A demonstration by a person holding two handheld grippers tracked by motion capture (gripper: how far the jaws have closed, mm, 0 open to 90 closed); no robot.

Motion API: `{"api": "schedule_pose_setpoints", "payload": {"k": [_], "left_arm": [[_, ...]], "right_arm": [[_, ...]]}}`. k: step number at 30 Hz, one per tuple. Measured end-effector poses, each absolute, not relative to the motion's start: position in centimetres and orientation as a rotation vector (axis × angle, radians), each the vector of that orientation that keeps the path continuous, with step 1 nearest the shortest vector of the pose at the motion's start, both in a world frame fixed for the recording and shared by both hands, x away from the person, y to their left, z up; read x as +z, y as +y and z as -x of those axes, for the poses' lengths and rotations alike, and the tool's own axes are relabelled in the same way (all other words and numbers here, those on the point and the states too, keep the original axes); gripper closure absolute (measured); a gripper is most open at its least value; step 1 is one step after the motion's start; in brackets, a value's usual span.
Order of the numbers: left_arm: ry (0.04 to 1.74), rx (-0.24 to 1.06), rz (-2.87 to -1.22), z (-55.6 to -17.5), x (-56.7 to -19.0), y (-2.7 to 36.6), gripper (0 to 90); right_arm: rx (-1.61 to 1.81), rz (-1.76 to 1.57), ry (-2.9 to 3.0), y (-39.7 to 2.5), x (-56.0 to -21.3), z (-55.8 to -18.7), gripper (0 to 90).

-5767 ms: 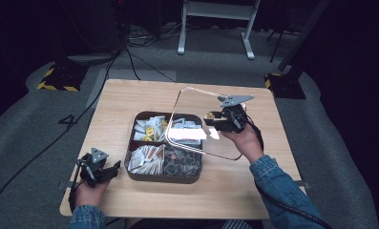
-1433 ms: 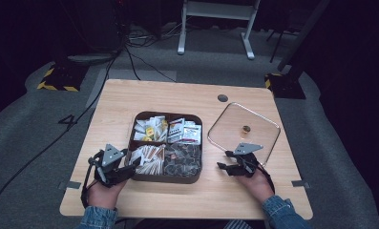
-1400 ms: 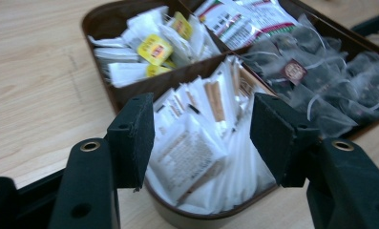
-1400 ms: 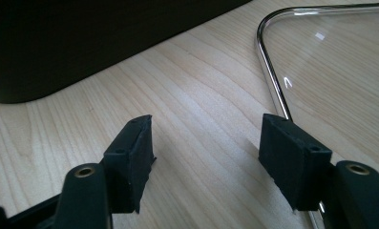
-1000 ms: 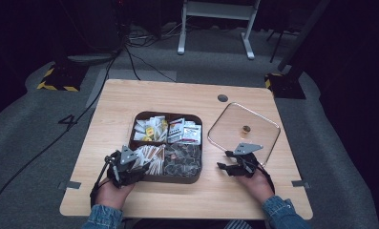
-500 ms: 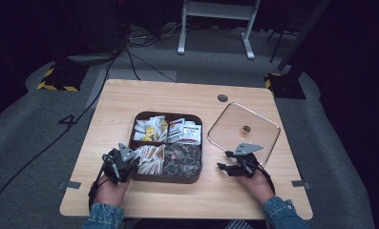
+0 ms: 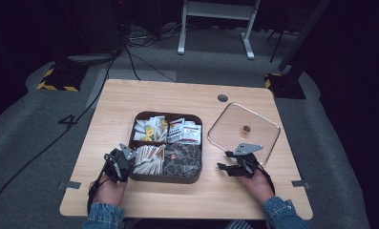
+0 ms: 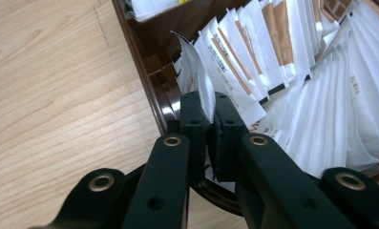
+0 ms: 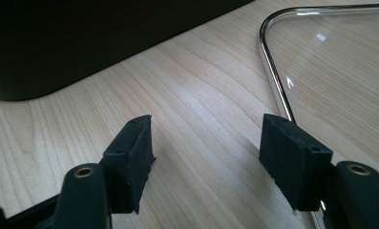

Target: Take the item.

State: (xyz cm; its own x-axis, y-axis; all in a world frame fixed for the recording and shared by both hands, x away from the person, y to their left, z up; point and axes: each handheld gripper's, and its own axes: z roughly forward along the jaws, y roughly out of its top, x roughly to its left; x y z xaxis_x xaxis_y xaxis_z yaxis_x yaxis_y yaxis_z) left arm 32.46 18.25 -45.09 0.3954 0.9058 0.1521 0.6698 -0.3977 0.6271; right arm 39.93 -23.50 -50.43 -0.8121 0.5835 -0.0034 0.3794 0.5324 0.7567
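Now the left gripper [image 8: 207, 107] sits at the near-left corner of the brown divided tray [image 7: 142, 177], jaws closed on the top edge of 1 white sachet [image 8: 195, 76] at the outer end of the row of sachets. 1.4 s ago it was still on bare table left of the tray; by 1.0 s ago it had moved in to the tray edge, and it has stayed there since. So the reach is done and the pinch looks made, lift not started: the sachet still stands in its compartment, leaning against the tray wall.

Right gripper [image 9: 206, 160] hasn't moved over the last 1.4 s. It rests low over the wooden table [image 7: 130, 100], jaws wide apart, nothing between them. The chrome rim of the glass lid [image 9: 273, 81] runs just beside its right jaw. 5.8 s ago that hand was carrying the lid above the tray; the lid now lies flat on the table to the right of the tray, well clear of it, so the tray is open for picking.

Judgement: next is a straight pull-up of the sachet. Risk: the grip is only on the thin top edge, so it may slip, or drag a neighbouring sachet out with it.
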Motion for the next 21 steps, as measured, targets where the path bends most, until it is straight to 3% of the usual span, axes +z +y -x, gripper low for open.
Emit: {"api": "schedule_pose_setpoints", "payload": {"k": [15, 21], "left_arm": [[1.196, 0.519, -1.872, -30.4, -41.7, 20.0, 86.5], [1.104, 0.492, -1.85, -29.5, -40.3, 19.7, 86.5]], "right_arm": [[1.151, -0.81, 2.517, -23.5, -50.4, -39.9, 35.6], [1.151, -0.81, 2.518, -23.5, -50.4, -39.9, 35.6]]}}
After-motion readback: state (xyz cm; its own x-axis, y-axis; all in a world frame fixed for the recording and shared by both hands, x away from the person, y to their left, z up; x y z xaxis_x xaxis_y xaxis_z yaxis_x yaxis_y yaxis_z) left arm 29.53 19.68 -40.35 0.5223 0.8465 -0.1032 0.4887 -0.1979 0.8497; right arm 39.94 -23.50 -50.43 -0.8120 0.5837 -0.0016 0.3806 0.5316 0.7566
